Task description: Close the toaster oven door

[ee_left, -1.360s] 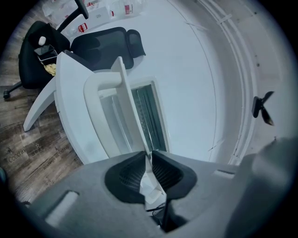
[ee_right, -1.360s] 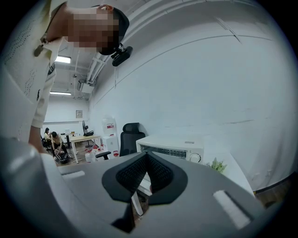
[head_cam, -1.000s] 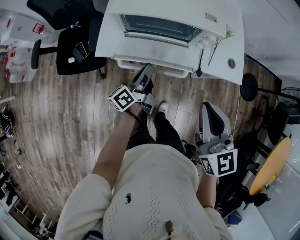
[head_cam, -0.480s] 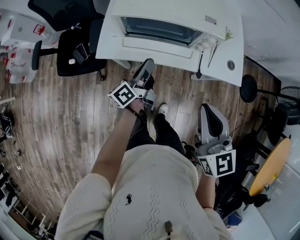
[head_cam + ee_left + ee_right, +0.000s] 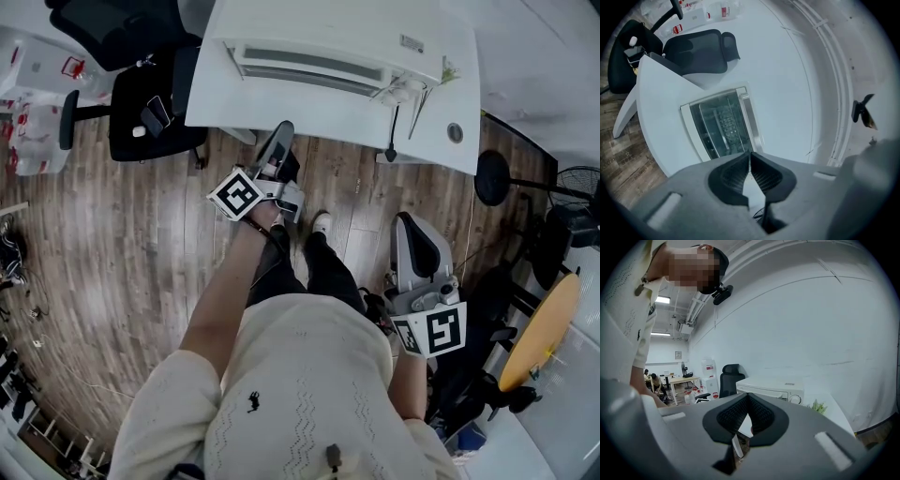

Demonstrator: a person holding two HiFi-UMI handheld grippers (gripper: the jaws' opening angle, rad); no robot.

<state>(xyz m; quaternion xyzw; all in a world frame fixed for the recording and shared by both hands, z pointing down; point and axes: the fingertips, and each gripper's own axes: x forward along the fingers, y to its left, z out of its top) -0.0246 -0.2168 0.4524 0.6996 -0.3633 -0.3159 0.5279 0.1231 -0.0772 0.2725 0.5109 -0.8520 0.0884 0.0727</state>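
1 toaster oven point(image 5: 328, 58) stands on the 1 white bench point(image 5: 281, 105), and its 1 glass door point(image 5: 722, 126) is closed against the front. The left tool point(image 5: 750, 154) points at the door but stays apart from it. Its 2 jaws have just been opening slightly, yet they are almost together and hold nothing. The right tool point(image 5: 748, 397), at the person's side, has its 2 jaws together and is also empty.

A white table point(image 5: 309, 111) and black office chair point(image 5: 148, 105) on wood floor point(image 5: 122, 244).

toaster oven point(image 5: 328, 37): white | table point(image 5: 281, 105): white | floor point(image 5: 122, 253): brown wood-grain | chair point(image 5: 141, 98): black | sweater point(image 5: 309, 394): cream
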